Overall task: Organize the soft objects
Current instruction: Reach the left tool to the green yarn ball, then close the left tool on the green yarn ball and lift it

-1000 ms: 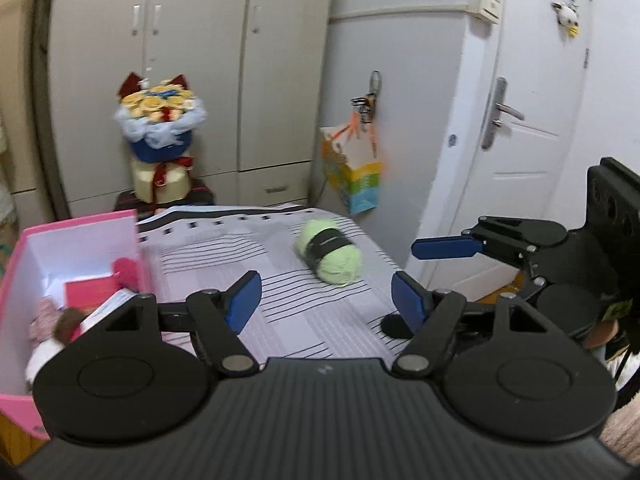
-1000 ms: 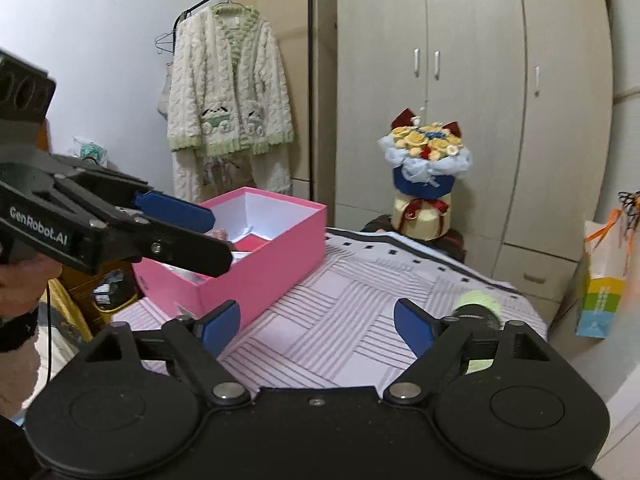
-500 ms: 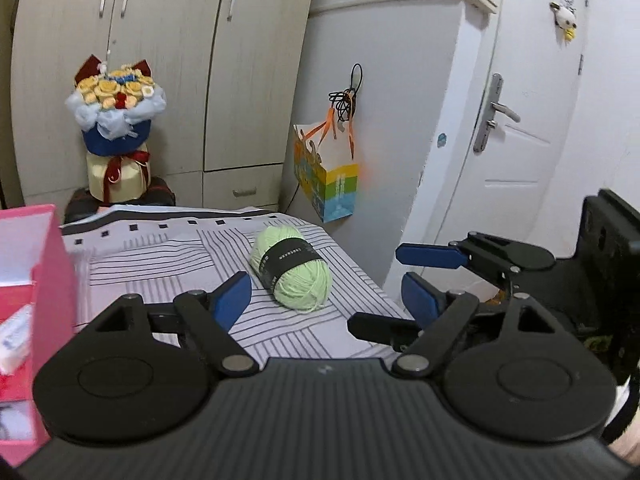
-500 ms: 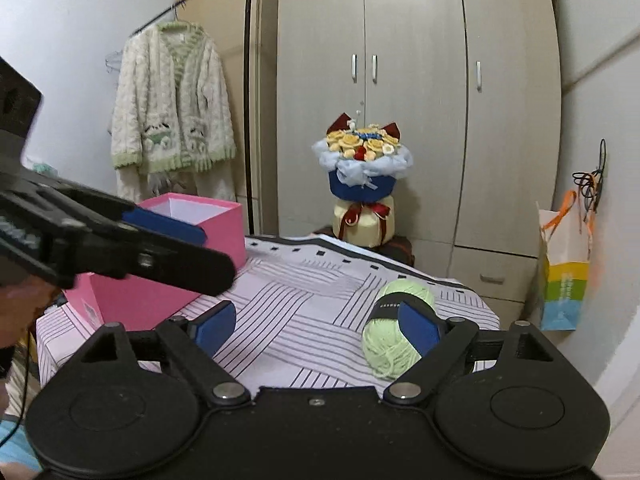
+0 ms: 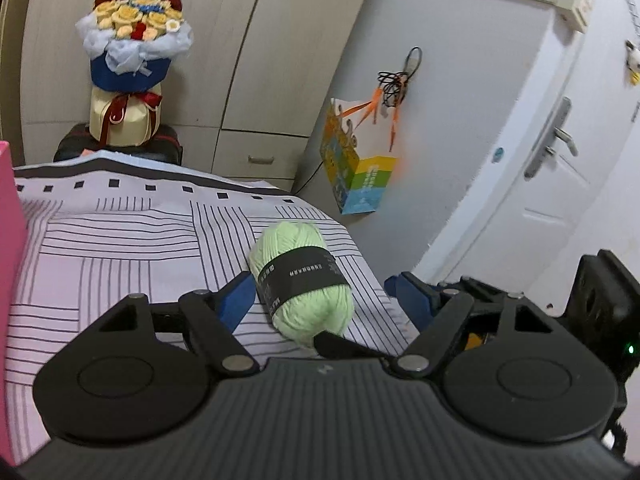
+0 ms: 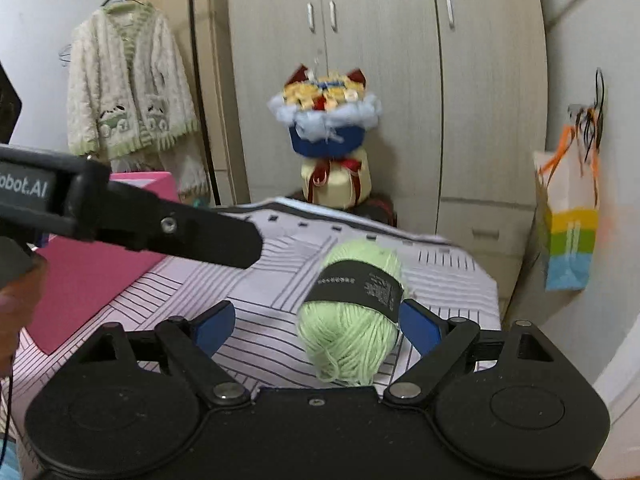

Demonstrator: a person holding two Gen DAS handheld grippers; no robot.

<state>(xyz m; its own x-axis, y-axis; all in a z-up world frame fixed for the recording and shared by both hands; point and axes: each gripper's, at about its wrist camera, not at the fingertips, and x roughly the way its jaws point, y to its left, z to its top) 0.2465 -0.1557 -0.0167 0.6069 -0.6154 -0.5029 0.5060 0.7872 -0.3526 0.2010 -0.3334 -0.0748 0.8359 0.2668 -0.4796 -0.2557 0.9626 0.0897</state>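
Yarn point(image 6: 352, 312); cardigan point(image 6: 128, 84) right view only

black left gripper point(image 5: 326, 300), blue pads point(image 5: 236, 300), silver pivot screws.

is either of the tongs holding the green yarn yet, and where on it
Nothing is held. The yarn ball lies on the striped cloth between the open right tongs; the left tongs are open too, pads not pressing it.

You've got a bouquet point(image 6: 326, 116) by the wardrobe point(image 6: 400, 60), bag point(image 6: 570, 224) on a wall hook, cardigan point(image 6: 128, 88) hung far left.
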